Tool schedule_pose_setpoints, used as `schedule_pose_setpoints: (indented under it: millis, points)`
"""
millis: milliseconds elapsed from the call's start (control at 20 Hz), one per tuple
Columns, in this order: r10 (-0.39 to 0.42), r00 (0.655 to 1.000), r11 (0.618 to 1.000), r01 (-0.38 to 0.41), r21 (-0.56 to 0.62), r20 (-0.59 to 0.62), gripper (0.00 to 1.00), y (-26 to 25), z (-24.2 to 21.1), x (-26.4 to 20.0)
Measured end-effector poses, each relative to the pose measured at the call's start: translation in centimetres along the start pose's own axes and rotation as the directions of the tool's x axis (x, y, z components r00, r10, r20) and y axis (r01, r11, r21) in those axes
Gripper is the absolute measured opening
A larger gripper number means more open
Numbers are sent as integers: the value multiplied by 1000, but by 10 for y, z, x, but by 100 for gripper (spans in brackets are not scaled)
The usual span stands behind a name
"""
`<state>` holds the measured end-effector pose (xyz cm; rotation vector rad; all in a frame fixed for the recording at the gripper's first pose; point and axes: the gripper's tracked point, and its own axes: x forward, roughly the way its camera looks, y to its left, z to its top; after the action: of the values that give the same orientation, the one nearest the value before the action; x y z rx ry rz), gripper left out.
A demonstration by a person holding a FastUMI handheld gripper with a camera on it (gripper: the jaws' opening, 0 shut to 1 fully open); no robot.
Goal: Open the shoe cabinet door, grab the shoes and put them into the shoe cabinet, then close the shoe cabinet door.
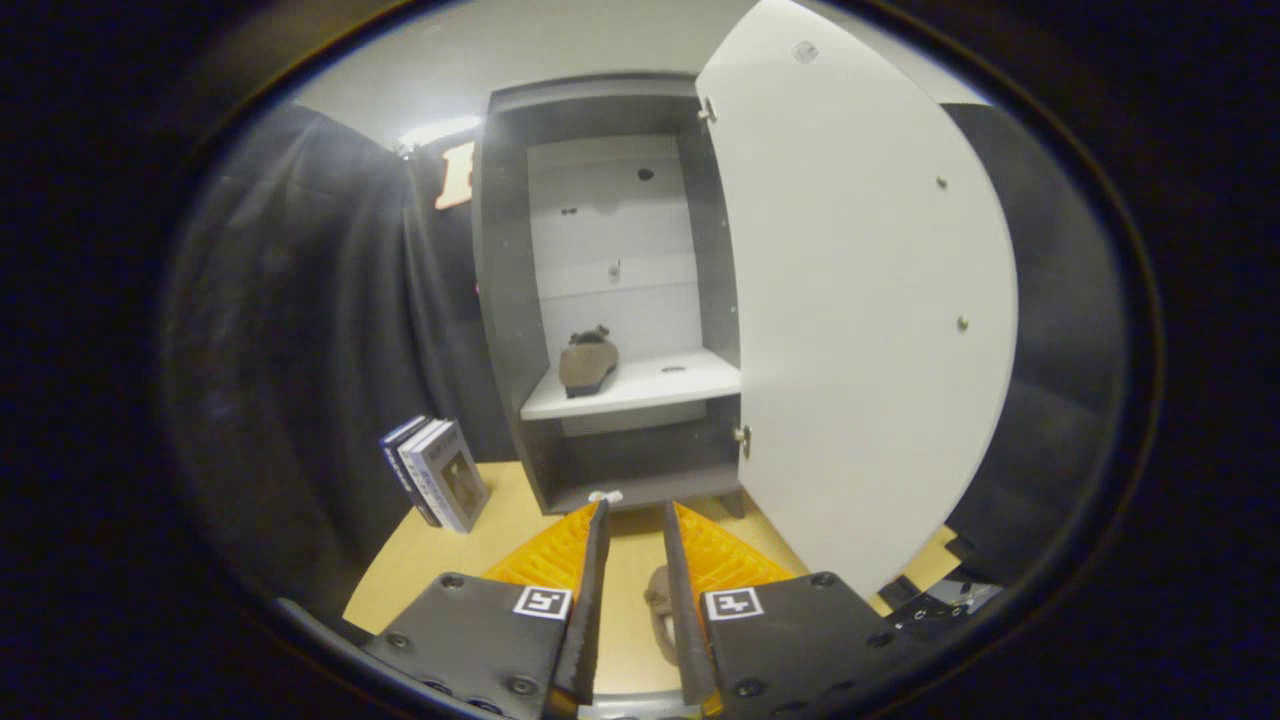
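Cabinet (510, 300): your landmark; it stands on the wooden table (430, 560), open, straight ahead of your fingers and beyond them.
Door (860, 300): swung wide to the cabinet's right, hinged on that side, well clear of the opening, so you need not touch it yet.
Shelf (650, 385): the pale board inside the cabinet, with bare room to the right of what already lies on it.
Books (435, 470): upright just left of the cabinet's foot; stay off them.
First shoe (587, 362): brown, resting on the left part of the shelf, inside the cabinet.
Second shoe (660, 610): on the table well in front of the cabinet, low between your fingers, partly hidden behind the right one.
Gripper (632, 520): fingers part open with a narrow gap, holding nothing; whether either touches the shoe cannot be told.
Pose: you are held level, pointing at the cabinet's base, tips just short of it.
Step in hand: likely the grasp of the second shoe. Drop lower, straddle its side wall squarely, close firmly, then lift high enough to clear the shelf's front edge and set it right of the first.
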<state>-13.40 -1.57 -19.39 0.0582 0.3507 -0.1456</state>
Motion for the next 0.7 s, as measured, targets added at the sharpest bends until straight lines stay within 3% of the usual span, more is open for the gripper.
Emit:
schedule_pose_setpoints:
  millis: [250, 700]
  points:
    - [-1, 983, 1000, 4, 18, -186, 40, -5, -92, 46]
    - [28, 934, 999, -9, 54, -357, 44, -19, -222, 122]
